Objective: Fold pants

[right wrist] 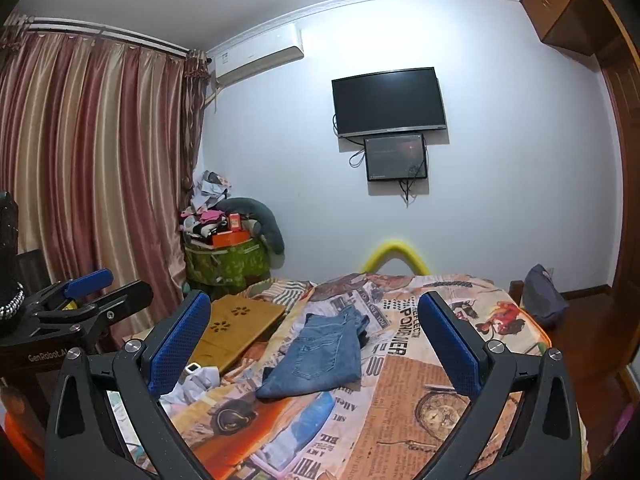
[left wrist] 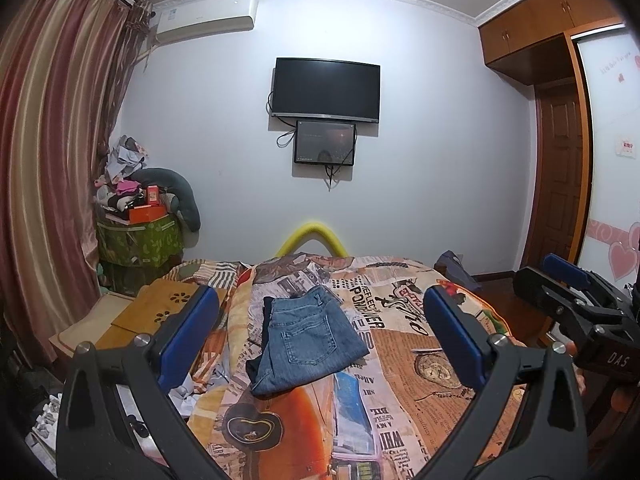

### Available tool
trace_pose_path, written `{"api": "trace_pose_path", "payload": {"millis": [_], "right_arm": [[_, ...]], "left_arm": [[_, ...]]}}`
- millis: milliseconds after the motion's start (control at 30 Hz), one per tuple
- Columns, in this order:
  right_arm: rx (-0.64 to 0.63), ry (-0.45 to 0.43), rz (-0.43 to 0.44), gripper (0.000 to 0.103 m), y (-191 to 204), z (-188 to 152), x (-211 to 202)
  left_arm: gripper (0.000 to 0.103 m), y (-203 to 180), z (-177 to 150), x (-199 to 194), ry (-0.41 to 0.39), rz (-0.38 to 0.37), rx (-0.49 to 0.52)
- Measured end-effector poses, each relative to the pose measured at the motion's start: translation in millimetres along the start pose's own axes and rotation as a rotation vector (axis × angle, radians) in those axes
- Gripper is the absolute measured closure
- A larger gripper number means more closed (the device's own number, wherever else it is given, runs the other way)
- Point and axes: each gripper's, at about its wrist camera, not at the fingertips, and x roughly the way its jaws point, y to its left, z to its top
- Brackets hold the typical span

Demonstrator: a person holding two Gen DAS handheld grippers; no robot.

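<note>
Both grippers' fingers [left wrist: 188, 332] wide apart, empty, above folded jeans [left wrist: 310, 340] on bedspread [left wrist: 420, 360].

Home bedroom, patterned bedspread [left wrist: 400, 380] on a bed, striped curtains [right wrist: 92, 160], wall-mounted television [left wrist: 326, 90], wooden wardrobe [left wrist: 532, 24]

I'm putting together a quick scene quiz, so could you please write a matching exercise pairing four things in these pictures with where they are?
Things:
1. jeans
2. television
3. wooden lap desk
4. left gripper

Places:
A. mounted on the far wall
B. held open above the near end of the bed
C. folded on the printed bedspread
D. at the bed's left side, near the curtain

Pairs: 1-C, 2-A, 3-D, 4-B
</note>
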Motion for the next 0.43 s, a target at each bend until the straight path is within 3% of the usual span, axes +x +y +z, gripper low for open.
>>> {"api": "trace_pose_path", "payload": {"millis": [433], "right_arm": [[0.010,0.015,0.000,0.000,3.1,-1.3,2.9]], "left_arm": [[0.000,-2.3,-2.5,4.3,0.018,-0.028,0.010]]}}
